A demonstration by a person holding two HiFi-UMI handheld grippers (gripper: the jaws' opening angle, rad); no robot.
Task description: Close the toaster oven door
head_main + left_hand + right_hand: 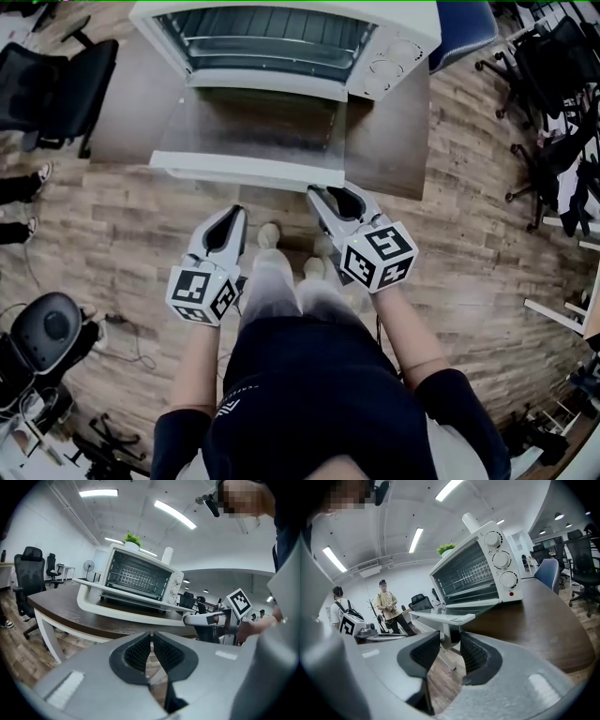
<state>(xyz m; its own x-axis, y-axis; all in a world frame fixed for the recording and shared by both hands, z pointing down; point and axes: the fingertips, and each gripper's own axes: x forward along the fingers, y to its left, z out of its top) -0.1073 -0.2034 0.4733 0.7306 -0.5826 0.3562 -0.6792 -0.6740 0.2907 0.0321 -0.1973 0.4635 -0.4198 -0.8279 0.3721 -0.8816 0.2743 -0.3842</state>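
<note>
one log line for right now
oven door: open flat | left tool: shut, empty | right tool: open, empty | both near door's front edge

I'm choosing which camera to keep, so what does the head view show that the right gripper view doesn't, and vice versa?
Only the head view: the person's pale shoes and the black-and-white marker cube on the right gripper. Only the right gripper view: a green plant, long ceiling lights, two standing people. Both: the white toaster oven, its glass door lying open, the dark brown table.
</note>
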